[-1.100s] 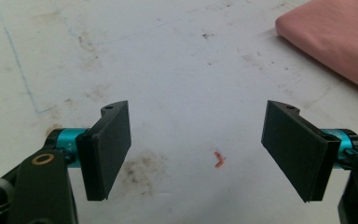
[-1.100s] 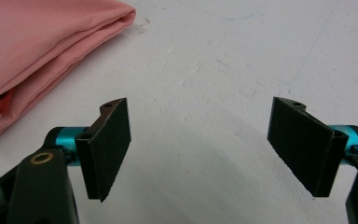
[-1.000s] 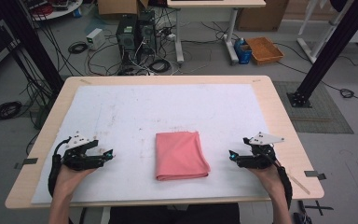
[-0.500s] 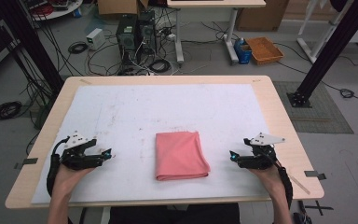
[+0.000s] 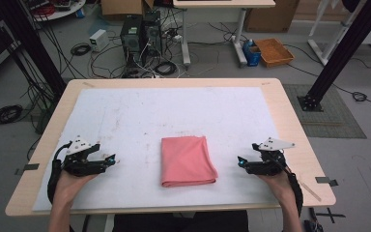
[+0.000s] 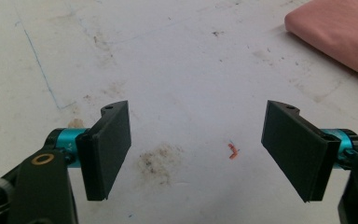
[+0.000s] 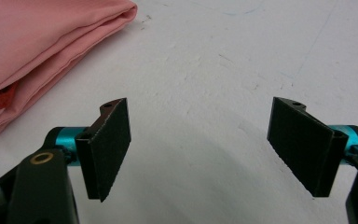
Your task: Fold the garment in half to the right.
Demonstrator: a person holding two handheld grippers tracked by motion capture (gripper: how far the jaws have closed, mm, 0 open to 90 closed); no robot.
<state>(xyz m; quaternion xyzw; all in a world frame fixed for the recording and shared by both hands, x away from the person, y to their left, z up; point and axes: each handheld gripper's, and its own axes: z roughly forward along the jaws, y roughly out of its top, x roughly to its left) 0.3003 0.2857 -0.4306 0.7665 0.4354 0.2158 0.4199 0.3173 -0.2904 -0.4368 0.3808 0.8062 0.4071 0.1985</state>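
Grey floor (image 5: 38, 63), tangled cables (image 5: 149, 67), computer towers (image 5: 140, 31), possibly an orange tray (image 5: 274, 51)

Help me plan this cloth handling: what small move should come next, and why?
Probably bring the right tool in toward the folded pink cloth, since both tools rest apart from it with jaws open and empty. The left tool sits farther off.

Pink cloth (image 6: 338, 35) cut off by upper right corner in the left gripper view; in the right gripper view, cut by upper left edge. Red patch (image 7: 0, 100) between its folds at left, possibly a label, too blurred to read. Forearms cut by bottom edge in the high view.
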